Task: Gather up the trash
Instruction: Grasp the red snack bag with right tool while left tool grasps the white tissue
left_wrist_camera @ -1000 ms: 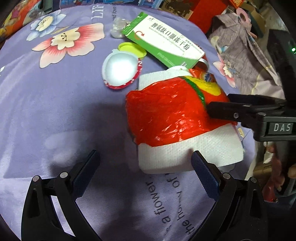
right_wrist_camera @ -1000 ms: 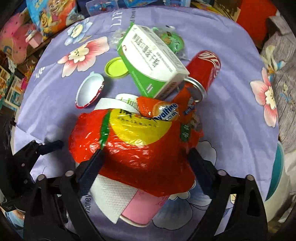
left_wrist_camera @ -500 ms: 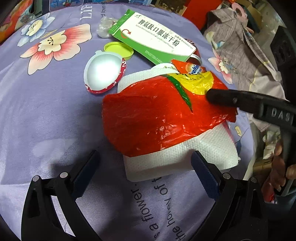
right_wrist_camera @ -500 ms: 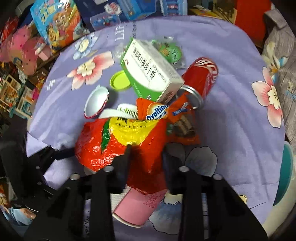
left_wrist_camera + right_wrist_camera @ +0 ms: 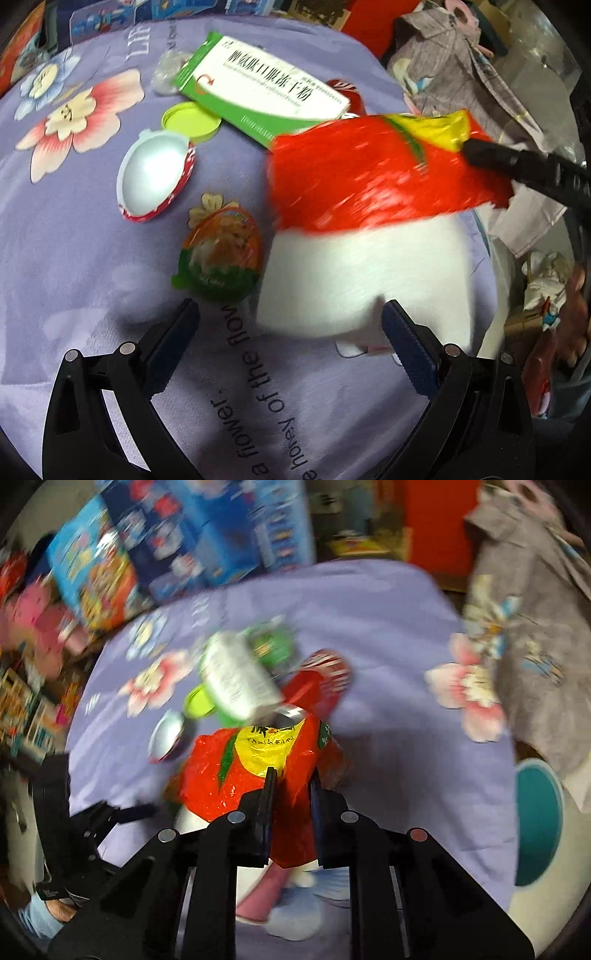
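The red plastic bag (image 5: 236, 775) with its yellow and green print hung bunched between the fingers of the right gripper (image 5: 291, 779), which was clamped tight on it, and it looked lifted off the purple flowered cloth (image 5: 74, 229) rather than lying flat. From the left wrist view the same bag (image 5: 369, 173) was smeared with motion, and a white paper towel (image 5: 362, 273) spread directly below its lower edge; I could not tell whether the towel hung with it or lay on the cloth. A black finger of the right gripper (image 5: 517, 162) reached in from the right onto the bag's yellow corner.

The left gripper (image 5: 288, 325) stood wide apart, holding nothing, its blue-padded tips just over the near edge of the towel.

Beside the towel, on the cloth, lay a small sealed jelly cup (image 5: 221, 254) with an orange and green lid. Past it lay a white egg-shaped half shell (image 5: 155, 177) with a red rim, touching a lime-green lid (image 5: 190, 122). Behind those sat a green and white carton (image 5: 266, 96) with printed characters, and a red can (image 5: 325, 679) showed by its far end. A pink cup (image 5: 262, 893) lay under the right gripper.
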Motion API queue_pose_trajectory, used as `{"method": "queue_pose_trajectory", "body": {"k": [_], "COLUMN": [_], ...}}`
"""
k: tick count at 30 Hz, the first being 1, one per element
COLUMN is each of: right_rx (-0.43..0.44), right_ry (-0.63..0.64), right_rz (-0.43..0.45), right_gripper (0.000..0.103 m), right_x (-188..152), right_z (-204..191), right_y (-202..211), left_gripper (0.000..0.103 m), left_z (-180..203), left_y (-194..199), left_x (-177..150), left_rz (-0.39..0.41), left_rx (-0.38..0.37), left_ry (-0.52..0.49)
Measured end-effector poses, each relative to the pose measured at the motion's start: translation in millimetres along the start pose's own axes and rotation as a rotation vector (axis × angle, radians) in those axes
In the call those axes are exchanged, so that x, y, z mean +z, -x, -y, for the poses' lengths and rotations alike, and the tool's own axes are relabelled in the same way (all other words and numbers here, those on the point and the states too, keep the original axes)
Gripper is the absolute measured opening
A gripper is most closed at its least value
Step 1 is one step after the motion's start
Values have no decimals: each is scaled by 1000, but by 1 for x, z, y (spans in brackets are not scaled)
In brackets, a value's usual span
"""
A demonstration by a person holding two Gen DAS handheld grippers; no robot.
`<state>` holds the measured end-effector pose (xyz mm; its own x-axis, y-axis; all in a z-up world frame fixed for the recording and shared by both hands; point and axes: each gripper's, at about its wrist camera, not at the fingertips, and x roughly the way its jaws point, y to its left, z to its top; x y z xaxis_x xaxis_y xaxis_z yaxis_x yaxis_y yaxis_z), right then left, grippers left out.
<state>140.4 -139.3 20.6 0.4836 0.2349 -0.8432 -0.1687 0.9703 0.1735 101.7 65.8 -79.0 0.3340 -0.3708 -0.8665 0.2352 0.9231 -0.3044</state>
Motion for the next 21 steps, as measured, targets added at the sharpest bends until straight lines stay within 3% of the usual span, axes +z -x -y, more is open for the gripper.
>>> {"method": "queue_pose_trajectory", "body": {"k": [4,10,16,21], "right_rx": [-86,-133,-140,-66], "right_ry": [-50,-149,-213,-292], "right_rz": [13,10,39,86], "right_gripper": [16,16,16,16], "right_x": [-5,-29,-46,-59], "right_z": [35,79,109,136], "right_y": [6,6,19,40], "left_gripper": [99,99,99,99], "left_z": [5,35,85,129], "left_y": [-1,4,11,0], "left_x": [4,11,16,28], "left_rz": [-9,5,24,10], "left_rx": [-5,-12,0,15], "left_ry": [7,-52,-161,-269]}}
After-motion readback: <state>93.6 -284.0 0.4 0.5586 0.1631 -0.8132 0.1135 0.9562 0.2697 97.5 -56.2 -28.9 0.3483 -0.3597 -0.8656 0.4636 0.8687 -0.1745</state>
